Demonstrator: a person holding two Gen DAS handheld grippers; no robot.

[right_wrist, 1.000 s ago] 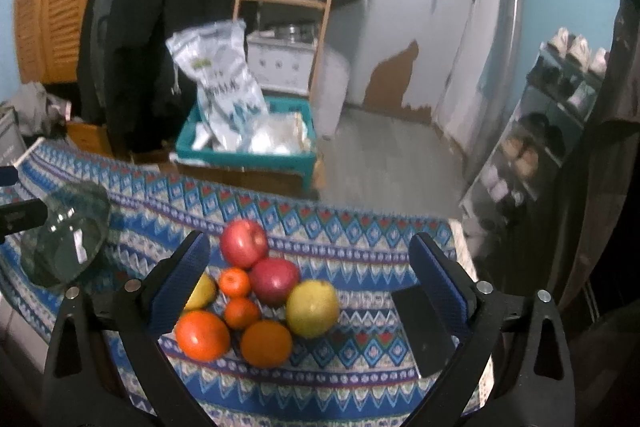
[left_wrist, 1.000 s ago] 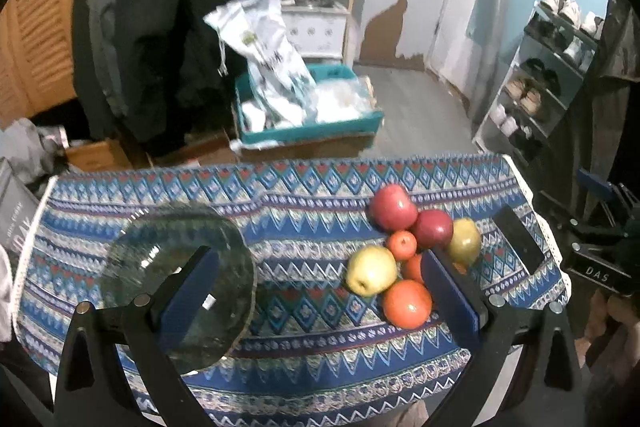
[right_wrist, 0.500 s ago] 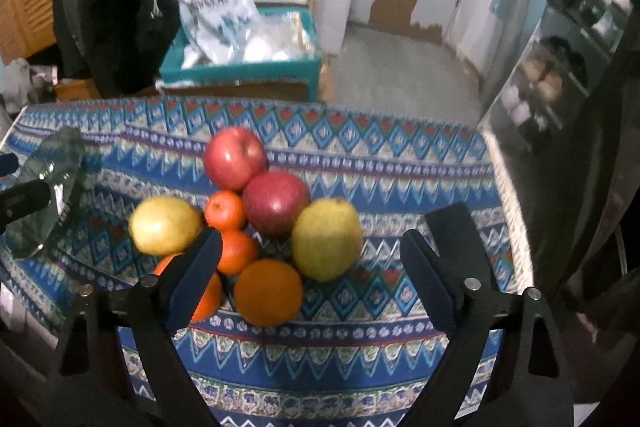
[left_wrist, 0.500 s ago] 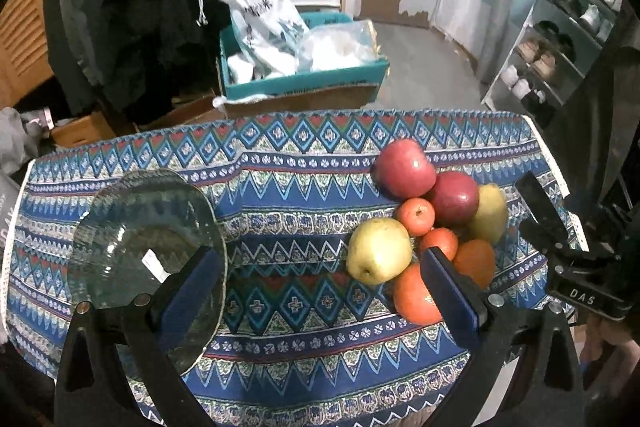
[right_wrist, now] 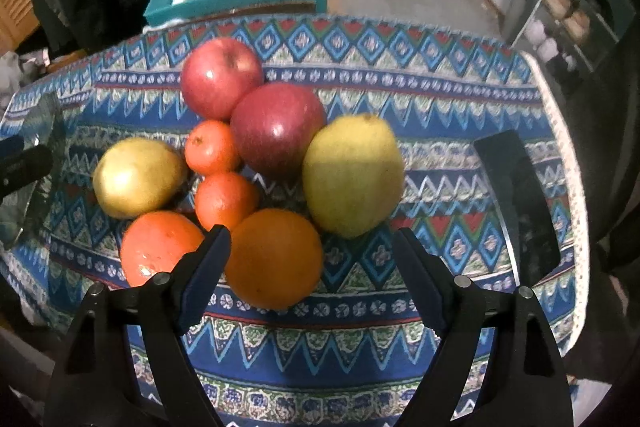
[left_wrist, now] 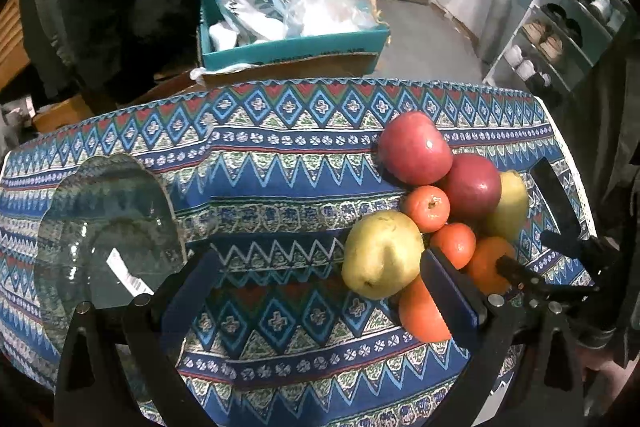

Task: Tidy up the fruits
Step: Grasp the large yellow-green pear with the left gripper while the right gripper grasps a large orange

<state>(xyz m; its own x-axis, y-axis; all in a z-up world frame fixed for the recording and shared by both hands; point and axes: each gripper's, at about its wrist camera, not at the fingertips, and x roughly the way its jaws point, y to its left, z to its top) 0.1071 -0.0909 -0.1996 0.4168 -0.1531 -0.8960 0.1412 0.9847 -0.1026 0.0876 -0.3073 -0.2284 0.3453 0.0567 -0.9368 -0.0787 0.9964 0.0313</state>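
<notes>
- Right gripper (right_wrist: 310,263) gapes wide, an orange (right_wrist: 274,259) between its fingers.
- Left gripper (left_wrist: 320,287) spread wide, empty; bowl (left_wrist: 108,227) left, pear (left_wrist: 382,253) right.

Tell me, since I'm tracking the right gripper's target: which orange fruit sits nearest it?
The large round orange, directly between the right gripper fingers.
</notes>
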